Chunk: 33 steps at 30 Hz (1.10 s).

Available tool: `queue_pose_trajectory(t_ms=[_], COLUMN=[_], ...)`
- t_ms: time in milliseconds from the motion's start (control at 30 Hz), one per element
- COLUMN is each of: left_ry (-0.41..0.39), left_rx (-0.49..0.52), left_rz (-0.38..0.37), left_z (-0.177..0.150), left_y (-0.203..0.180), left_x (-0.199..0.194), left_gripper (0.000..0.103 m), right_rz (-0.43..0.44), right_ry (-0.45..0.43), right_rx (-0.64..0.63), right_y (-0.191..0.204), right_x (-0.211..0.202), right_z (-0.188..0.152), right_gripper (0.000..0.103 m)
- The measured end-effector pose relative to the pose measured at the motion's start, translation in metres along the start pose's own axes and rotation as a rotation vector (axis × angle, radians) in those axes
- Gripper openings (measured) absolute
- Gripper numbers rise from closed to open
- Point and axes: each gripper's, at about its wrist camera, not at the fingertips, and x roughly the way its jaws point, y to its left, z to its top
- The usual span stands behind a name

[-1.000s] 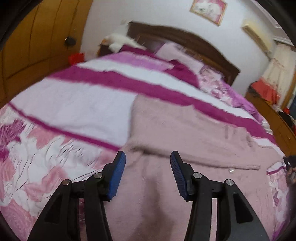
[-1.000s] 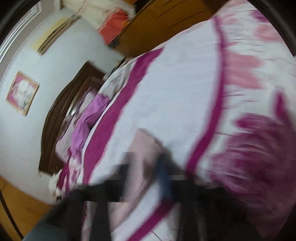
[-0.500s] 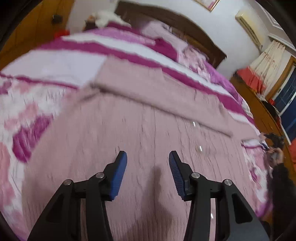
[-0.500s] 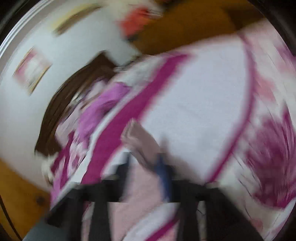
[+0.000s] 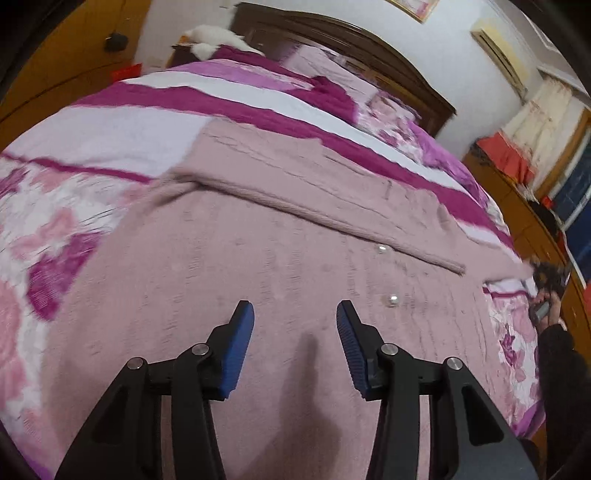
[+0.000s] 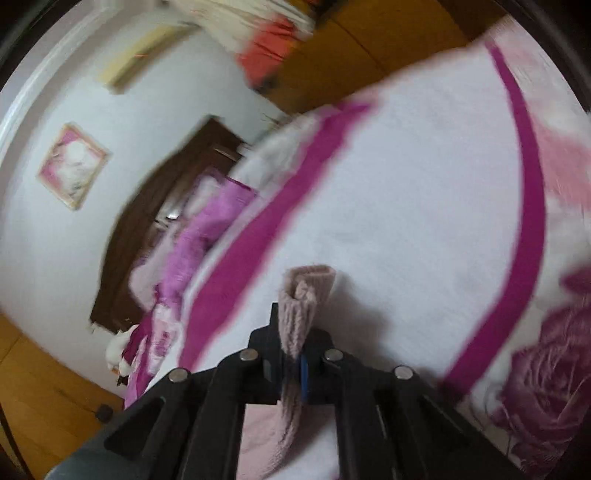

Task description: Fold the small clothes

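Note:
A dusty-pink knitted sweater (image 5: pixel 258 258) lies spread on the bed, one sleeve (image 5: pixel 332 199) folded across its body. My left gripper (image 5: pixel 294 325) is open and empty, hovering just above the middle of the sweater. My right gripper (image 6: pixel 295 354) is shut on the ribbed cuff (image 6: pixel 303 295) of the other sleeve, which sticks up between the blue pads and is lifted above the bedspread. In the left wrist view the right hand (image 5: pixel 550 295) shows at the far right edge of the sweater.
The bed (image 5: pixel 147 125) has a white, magenta-striped, rose-print cover. A dark wooden headboard (image 5: pixel 332 33) and pillows (image 5: pixel 332 74) are at the far end. Wooden wardrobes (image 5: pixel 55 55) stand left, a wooden cabinet (image 5: pixel 517 199) with clothes right.
My left gripper moved from the sweater's left edge to over its middle, staying open. My right gripper kept hold of the sleeve cuff and lifted it, swinging over the bedspread.

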Motion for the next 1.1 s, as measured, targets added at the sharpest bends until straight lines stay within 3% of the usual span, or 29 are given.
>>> queue_pose_trajectory(t_ms=[67, 167, 233, 433, 700, 733, 767, 800, 833, 867, 933, 967, 1033, 1100], left_ry=[0.023, 0.06, 0.07, 0.121, 0.151, 0.16, 0.174, 0.186, 0.209, 0.227, 0.243, 0.244, 0.263, 0.326], left_rx=[0.047, 0.065, 0.074, 0.054, 0.041, 0.031, 0.017, 0.007, -0.008, -0.022, -0.065, -0.079, -0.084, -0.115], left_rz=[-0.016, -0.071, -0.111, -0.287, -0.438, -0.457, -0.478, -0.495, -0.517, -0.523, -0.539, -0.562, -0.571, -0.538], left_z=[0.006, 0.017, 0.024, 0.05, 0.068, 0.071, 0.074, 0.077, 0.079, 0.081, 0.08, 0.079, 0.074, 0.067], left_y=[-0.019, -0.048, -0.068, -0.132, -0.187, -0.19, -0.196, -0.2, -0.207, -0.214, -0.223, -0.228, -0.24, -0.25], left_x=[0.02, 0.055, 0.074, 0.116, 0.15, 0.155, 0.162, 0.168, 0.176, 0.183, 0.189, 0.19, 0.196, 0.209], left_gripper=[0.023, 0.023, 0.023, 0.023, 0.023, 0.023, 0.023, 0.024, 0.027, 0.034, 0.039, 0.043, 0.046, 0.047], right_rz=[0.023, 0.054, 0.061, 0.16, 0.163, 0.141, 0.119, 0.115, 0.128, 0.154, 0.144, 0.07, -0.195, -0.393], right_ry=[0.019, 0.094, 0.192, 0.459, 0.563, 0.593, 0.65, 0.72, 0.745, 0.736, 0.612, 0.528, 0.324, 0.237], right_rx=[-0.173, -0.52, -0.623, -0.696, -0.747, -0.756, -0.757, -0.717, -0.649, -0.566, -0.52, -0.571, -0.694, -0.65], right_y=[0.037, 0.114, 0.146, 0.207, 0.218, 0.214, 0.21, 0.206, 0.203, 0.2, 0.202, 0.207, 0.217, 0.211], right_x=[-0.003, -0.002, 0.003, 0.023, 0.035, 0.035, 0.033, 0.033, 0.027, 0.012, -0.023, -0.037, -0.06, -0.068], right_z=[-0.005, -0.045, -0.078, -0.175, -0.24, -0.25, -0.258, -0.259, -0.252, -0.239, -0.21, -0.2, -0.186, -0.182], right_gripper=[0.006, 0.006, 0.006, 0.006, 0.007, 0.01, 0.02, 0.026, 0.038, 0.057, 0.08, 0.086, 0.089, 0.089])
